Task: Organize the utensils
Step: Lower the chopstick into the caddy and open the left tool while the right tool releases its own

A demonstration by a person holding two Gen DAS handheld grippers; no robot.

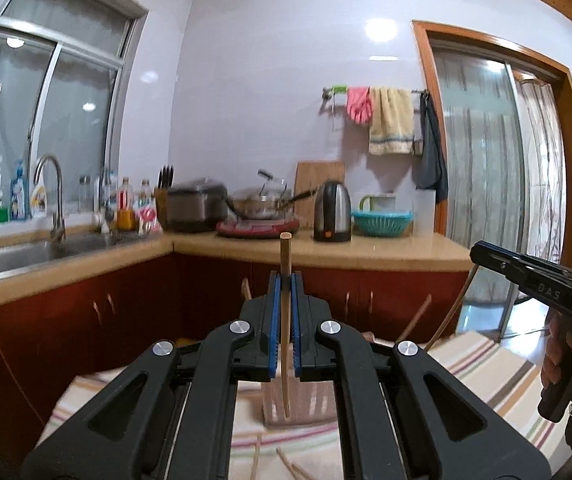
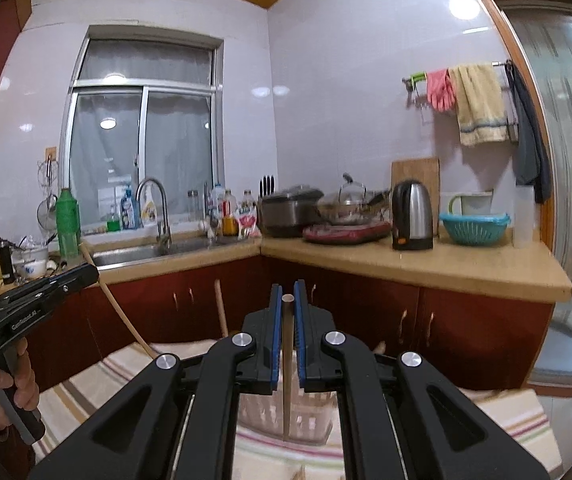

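My left gripper (image 1: 285, 280) is shut on a wooden chopstick (image 1: 285, 320) that stands upright, its lower end over a slotted pink utensil holder (image 1: 305, 404) on the striped cloth. My right gripper (image 2: 287, 292) is shut on another chopstick (image 2: 287, 360), also upright, above the same holder (image 2: 309, 412). Each gripper shows in the other's view: the right one (image 1: 525, 276) at the right edge, the left one (image 2: 46, 292) at the left edge. Loose chopsticks (image 1: 286, 460) lie on the cloth in front of the holder.
The table carries a striped cloth (image 1: 485, 368). More wooden utensils (image 2: 222, 312) stick up behind the holder. Behind runs a counter (image 2: 425, 264) with sink (image 2: 158, 252), kettle (image 2: 411, 216), pots and a teal basket (image 2: 473, 228). A glass door is at right.
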